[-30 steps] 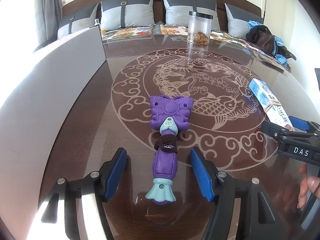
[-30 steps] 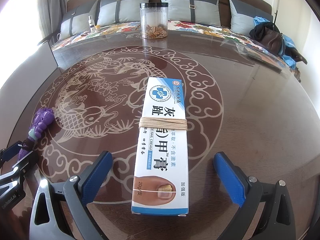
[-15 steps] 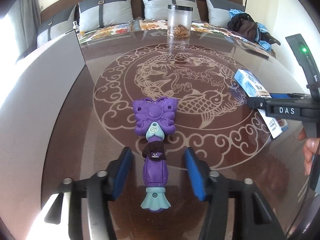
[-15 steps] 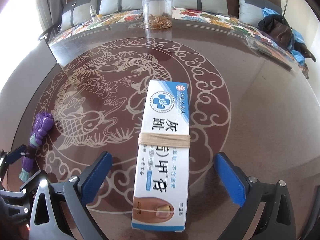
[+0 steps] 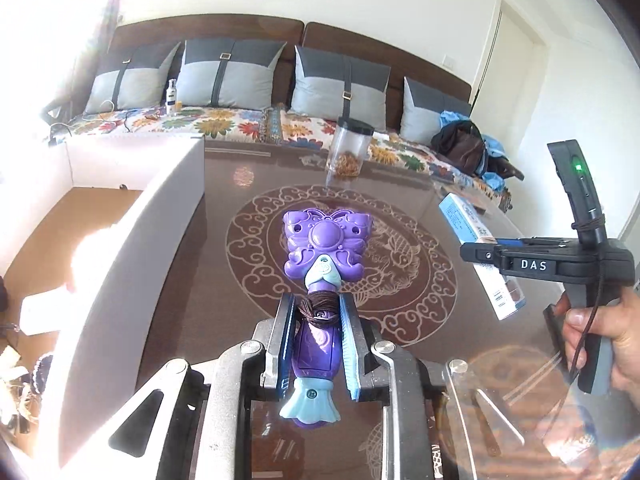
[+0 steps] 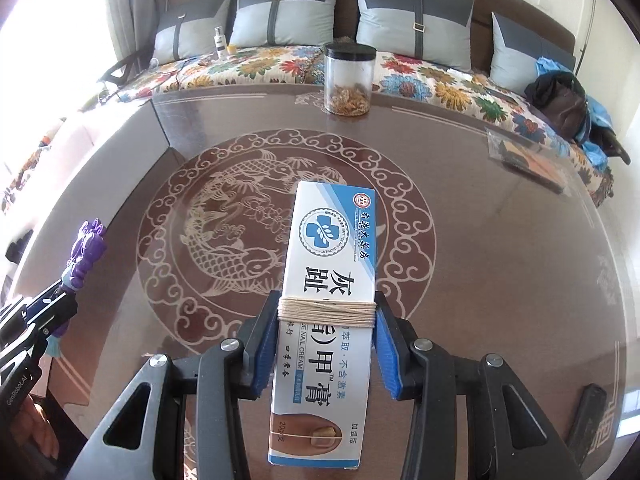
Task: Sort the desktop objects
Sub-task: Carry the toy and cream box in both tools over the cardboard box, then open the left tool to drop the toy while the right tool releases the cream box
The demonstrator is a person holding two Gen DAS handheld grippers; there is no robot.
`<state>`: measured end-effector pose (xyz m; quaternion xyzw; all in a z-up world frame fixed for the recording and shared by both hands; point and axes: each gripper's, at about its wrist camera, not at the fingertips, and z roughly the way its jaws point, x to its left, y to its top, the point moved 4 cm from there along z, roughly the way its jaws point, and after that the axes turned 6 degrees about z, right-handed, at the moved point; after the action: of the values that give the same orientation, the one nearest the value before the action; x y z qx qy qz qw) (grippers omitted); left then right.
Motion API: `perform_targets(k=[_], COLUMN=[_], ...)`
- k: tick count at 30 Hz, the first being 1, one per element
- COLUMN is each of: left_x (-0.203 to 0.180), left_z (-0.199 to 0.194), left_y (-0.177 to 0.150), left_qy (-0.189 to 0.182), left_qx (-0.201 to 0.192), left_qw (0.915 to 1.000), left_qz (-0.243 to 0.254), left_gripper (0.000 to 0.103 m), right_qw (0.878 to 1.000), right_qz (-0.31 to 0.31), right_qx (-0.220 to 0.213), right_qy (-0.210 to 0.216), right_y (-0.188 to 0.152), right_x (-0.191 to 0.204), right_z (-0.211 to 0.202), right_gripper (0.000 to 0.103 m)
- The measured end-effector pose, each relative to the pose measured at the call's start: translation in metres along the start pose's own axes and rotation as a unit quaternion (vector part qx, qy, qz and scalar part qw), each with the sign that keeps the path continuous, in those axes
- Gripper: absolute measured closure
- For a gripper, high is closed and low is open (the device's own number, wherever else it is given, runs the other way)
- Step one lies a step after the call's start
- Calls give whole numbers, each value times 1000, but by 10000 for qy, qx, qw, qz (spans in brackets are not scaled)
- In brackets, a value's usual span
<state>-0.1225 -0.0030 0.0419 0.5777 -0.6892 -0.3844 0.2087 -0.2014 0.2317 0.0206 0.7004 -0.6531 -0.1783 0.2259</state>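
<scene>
Both pickups look done, drop-offs not yet. Left gripper (image 5: 316,344) has its jaws clamped on the purple butterfly toy wand (image 5: 320,276), pads on the handle just behind the dark cord wrap; the butterfly head sticks out ahead of the jaws, the teal tail end sits behind them, and the toy seems clear of the table (image 5: 420,320). Right gripper (image 6: 326,344) is closing its jaws on the nail cream box (image 6: 332,280), with the blue pads against both long sides at the string wrap (box runs lengthwise through the jaws, most of it projecting forward). An open white carton (image 5: 132,256) to the left of the left jaws is the likely destination; neither item is over it. The jar (image 6: 348,80) is untouched far ahead.
</scene>
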Motion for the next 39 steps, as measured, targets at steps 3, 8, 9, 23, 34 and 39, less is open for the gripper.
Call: perform_targets(k=[3,8,9,23,34,39], left_x=[24,99,116,260,249,244], left_z=[-42,-91,-97,-98,-143,-161], left_y=[18,31,30,-67,-42,-44], left_qy=[127,812,1004,2108,3203,3395], left_qx=[-272,-288,-223,1116,697,578], left_qw=[9995,9962,9946,9647,9375,9310], left_qz=[-77,-143,-167,-1120,-1170,-1213], left_gripper=[82,82,82,18,2,2], right_qw=[9993,9902,9868,9612,9646,9567], right_qz=[-116,-321,-390,-1293,-2297,-2626], right_qx=[-162,-384,-400,1110,-106,-725], right_qy=[316,1301,1518,2171,1293,1024], right_y=[16,48,51,-20,-6,-7], right_x=[35,136,162,410,390,389], right_z=[-27,-65,-70,25,-39,-69], right_gripper=[59,59,59,42,2,2])
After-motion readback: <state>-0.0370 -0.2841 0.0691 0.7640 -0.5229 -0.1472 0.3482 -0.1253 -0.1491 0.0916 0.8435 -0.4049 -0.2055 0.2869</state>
